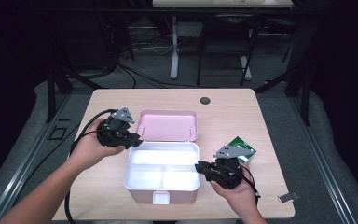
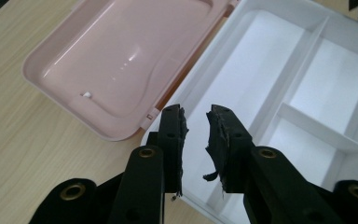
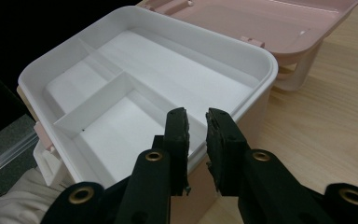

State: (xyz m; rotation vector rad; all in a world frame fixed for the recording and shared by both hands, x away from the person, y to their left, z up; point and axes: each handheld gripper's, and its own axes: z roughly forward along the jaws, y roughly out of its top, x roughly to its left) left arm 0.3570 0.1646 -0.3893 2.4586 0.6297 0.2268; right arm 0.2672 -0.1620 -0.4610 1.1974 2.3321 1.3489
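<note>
My left gripper [image 1: 135, 139]: hand-held, jaws a narrow gap apart, nothing between them. My right gripper [image 1: 198, 166]: hand-held, pointing leftward, jaws slightly parted, nothing gripped.

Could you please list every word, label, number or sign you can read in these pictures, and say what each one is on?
Nothing can be read.
Green packet right of the box: white markings, too small and blurred to read.
Box, lid and table: no lettering visible.
</note>
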